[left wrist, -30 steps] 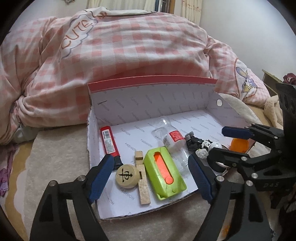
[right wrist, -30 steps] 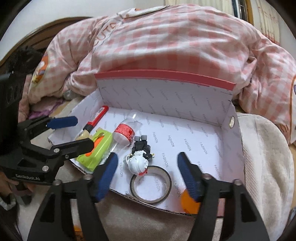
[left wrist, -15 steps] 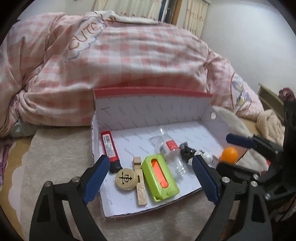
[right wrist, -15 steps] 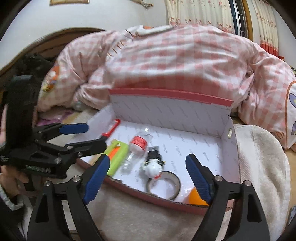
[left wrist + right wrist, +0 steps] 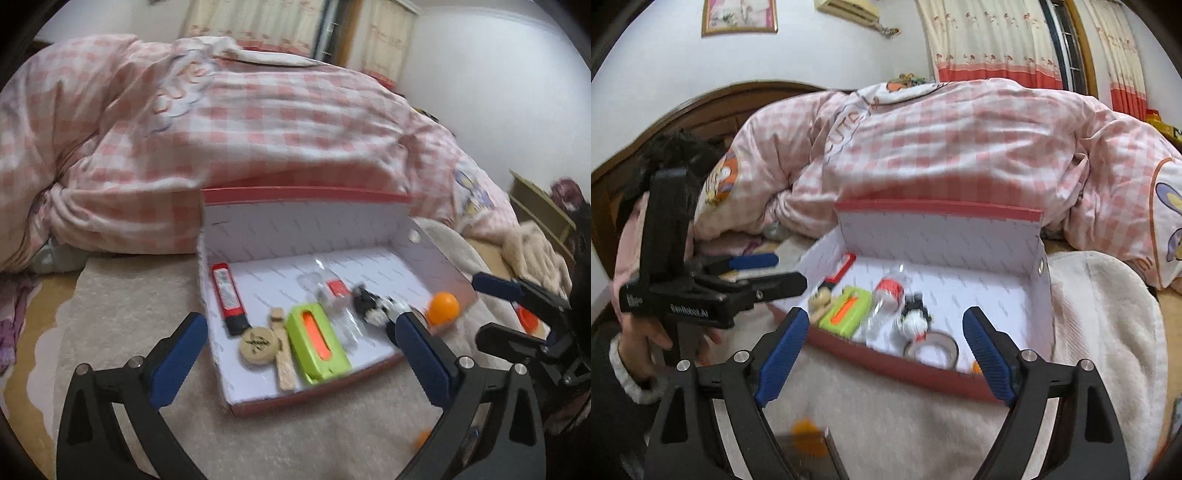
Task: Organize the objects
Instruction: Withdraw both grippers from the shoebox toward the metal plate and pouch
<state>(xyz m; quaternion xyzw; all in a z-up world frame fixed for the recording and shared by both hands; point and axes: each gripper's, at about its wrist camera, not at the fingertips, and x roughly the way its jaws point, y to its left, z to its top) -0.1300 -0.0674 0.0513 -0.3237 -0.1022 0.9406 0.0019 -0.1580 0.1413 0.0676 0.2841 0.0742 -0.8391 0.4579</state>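
My left gripper: blue-padded jaws spread wide, holding nothing, hovering in front of the box's near edge.
My right gripper: jaws equally wide apart, empty, also short of the near edge.
Box: red-rimmed white cardboard box lies open on a cream fleece blanket, against a pink checked quilt.
Left part of box: red marker with black cap, round wooden chess piece touching a flat wooden clip.
Middle: lime-green case with orange slot, clear plastic bottle with red label beside it.
Right part: black-and-white toy figure, roll of clear tape, orange ball at the corner.
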